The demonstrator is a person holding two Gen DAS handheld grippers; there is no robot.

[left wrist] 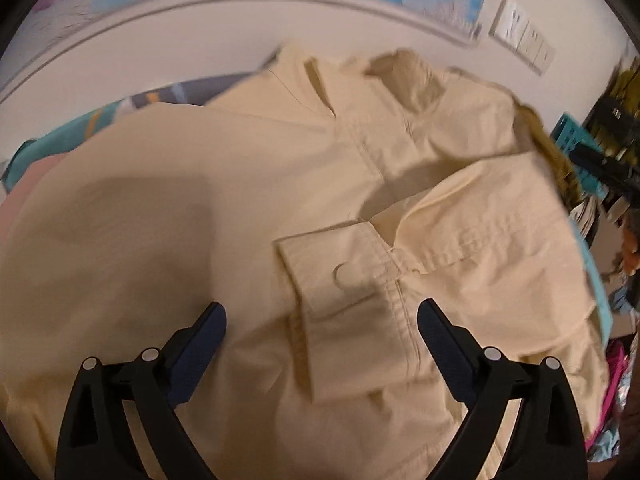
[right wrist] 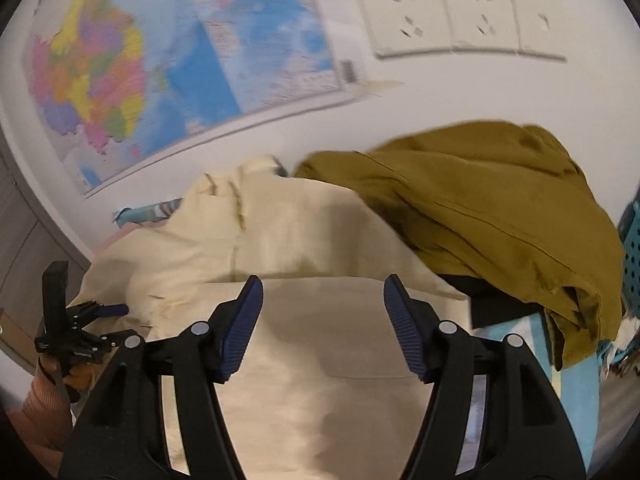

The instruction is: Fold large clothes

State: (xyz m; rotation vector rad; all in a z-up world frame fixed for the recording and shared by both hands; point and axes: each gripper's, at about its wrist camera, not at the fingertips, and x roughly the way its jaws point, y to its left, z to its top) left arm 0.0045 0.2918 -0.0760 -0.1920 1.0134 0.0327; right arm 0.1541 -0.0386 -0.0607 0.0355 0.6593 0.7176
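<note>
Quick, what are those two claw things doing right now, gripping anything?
Left hand-held gripper: open, empty, over the cream shirt.
Right hand-held gripper: open, empty.

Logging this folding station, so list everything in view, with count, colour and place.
jacket: one, cream, spread flat under both tongs, buttoned cuff folded on top
garment: one, olive, heaped beyond the jacket on the right
basket: one, teal, perforated, far right edge
map: one, multicoloured, on the wall
wall sockets: three panels, white, right of the map
bedding: patterned teal and pink, beneath the jacket
left tongs: black with blue pads, open above the cuff
right tongs: black with blue pads, open above the jacket
</note>
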